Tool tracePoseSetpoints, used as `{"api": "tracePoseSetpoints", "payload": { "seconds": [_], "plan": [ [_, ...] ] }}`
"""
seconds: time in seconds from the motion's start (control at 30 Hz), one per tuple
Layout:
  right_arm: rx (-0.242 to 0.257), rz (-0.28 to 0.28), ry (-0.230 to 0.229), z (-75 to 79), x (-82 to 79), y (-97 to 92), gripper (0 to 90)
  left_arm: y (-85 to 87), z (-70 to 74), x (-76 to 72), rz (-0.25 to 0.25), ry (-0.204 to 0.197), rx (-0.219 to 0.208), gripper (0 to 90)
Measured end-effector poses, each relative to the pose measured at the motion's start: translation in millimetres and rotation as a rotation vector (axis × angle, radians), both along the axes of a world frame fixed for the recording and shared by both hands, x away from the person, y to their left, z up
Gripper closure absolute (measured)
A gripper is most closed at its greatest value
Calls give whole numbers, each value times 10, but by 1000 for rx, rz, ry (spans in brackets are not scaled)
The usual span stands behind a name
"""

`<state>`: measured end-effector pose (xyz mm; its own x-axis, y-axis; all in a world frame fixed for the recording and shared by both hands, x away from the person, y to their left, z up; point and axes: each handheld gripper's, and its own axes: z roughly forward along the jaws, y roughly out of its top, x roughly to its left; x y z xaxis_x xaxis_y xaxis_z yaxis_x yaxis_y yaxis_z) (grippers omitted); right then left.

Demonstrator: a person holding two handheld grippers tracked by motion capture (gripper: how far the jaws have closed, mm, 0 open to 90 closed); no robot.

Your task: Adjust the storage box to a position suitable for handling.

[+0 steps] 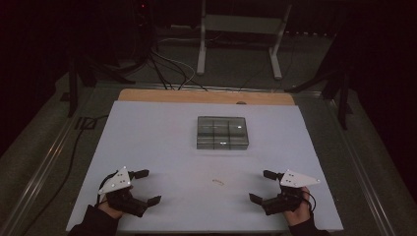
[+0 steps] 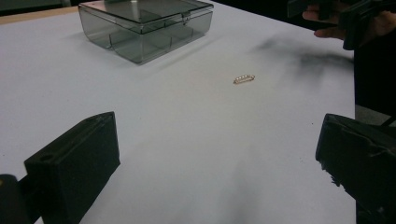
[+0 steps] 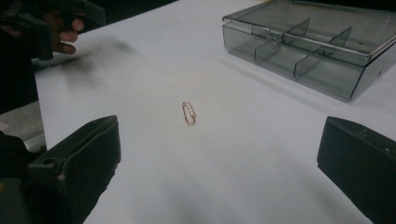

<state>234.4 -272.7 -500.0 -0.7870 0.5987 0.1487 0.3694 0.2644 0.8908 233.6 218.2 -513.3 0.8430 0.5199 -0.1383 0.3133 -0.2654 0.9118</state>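
Left gripper (image 1: 146,187) and right gripper (image 1: 259,186) gape empty – white table (image 1: 147,132); dark room.

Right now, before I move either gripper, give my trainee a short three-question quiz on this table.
1. True or false: the clear box has its lid shut.
2. What lies on the white table between the left gripper and the right gripper?
A. a coin
B. a small gold clasp
C. a key
3. How do both grippers' jaws stand?

Key
1. True; dividers show through the lid.
2. B
3. Wide open, nothing between them.
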Motion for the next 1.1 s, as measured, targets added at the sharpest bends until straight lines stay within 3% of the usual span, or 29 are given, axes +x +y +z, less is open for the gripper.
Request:
{"api": "tracePoseSetpoints", "payload": {
  "seconds": [0.13,0.33,0.57,0.83,1.1],
  "plan": [
    [-44,-4,-3,-32,-6,-4,0,-22,14,-7,-12,-13,6,14],
    [-45,-15,-4,-22,-24,-30,0,-28,12,5,-14,-13,7,14],
    [-7,-15,36,30,-13,-32,0,-32,1,2,-28,-10,6,14],
    [39,-21,-13,258,22,16,0,-32,-2,-4,-37,-6,-2,14],
    [70,-14,-18,384,117,74,0,-29,10,-10,-36,-7,-9,15]
  ]
}}
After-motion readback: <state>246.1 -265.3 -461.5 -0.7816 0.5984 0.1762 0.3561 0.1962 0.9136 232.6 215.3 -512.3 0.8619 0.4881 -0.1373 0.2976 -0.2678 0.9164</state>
